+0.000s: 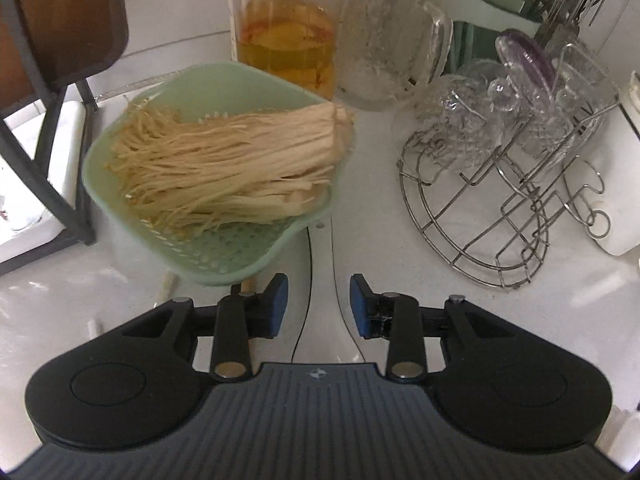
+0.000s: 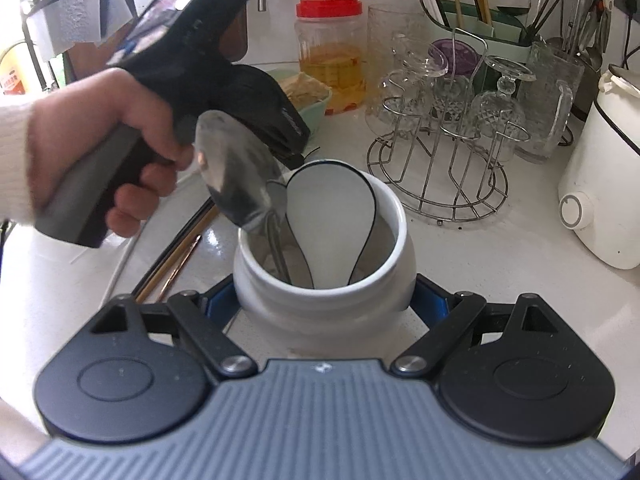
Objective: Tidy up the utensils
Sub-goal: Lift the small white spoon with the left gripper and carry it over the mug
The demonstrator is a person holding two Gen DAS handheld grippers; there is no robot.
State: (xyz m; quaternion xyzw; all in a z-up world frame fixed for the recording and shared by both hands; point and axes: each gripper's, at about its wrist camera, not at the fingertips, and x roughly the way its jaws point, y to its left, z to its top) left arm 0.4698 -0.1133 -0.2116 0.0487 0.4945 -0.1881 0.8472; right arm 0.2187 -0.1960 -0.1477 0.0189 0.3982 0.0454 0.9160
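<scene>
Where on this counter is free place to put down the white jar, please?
Bare counter lies right of the white jar, between the wire rack and the white cooker. Left is crowded: chopsticks lie there. The back row, glasses and red-lidded jar, is full.

1. The white ceramic utensil jar (image 2: 320, 280) stands upright on my white counter, round-bodied with a wide rolled rim, clamped at its sides between my right tongs' blue pads.
2. A white ceramic soup spoon with a thin black edge (image 2: 332, 220) stands in the jar, bowl up, leaning against the far rim; from my left side its handle (image 1: 320, 300) runs between my parted blue pads, which do not touch it.
3. A shiny steel spoon (image 2: 236, 176) stands in the jar too, bowl up, tilted towards the left rim.
4. Thin brown and black chopsticks (image 2: 176, 256) lie flat on the counter, just left of the jar.
</scene>
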